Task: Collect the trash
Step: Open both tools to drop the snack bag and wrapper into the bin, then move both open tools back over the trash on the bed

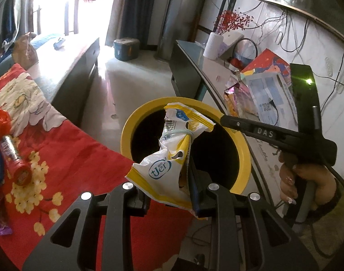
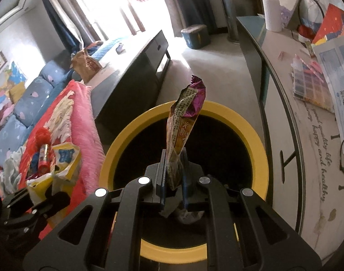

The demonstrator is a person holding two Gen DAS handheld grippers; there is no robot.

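Trash is held by both grippers above the bin (image 2: 261, 155), whose yellow rim rings a dark inside. The left gripper (image 1: 169, 194) is clamped on a white and yellow bag (image 1: 172, 158), crumpled and cinched by a band at its middle, which stands over the near left part of the bin's mouth. The right gripper (image 2: 174, 178) is closed narrow on a purple wrapper (image 2: 185, 122), held upright over the middle of the opening. In the left wrist view the right tool is seen at right, gripped by a hand (image 1: 307, 180), its tip over the bin's far right rim. On the red blanket (image 1: 65, 149) at left, 1 red tube (image 1: 15, 158) is seen lying beside more wrappers. A desk (image 2: 307, 135) with papers is seen to the right of the bin.
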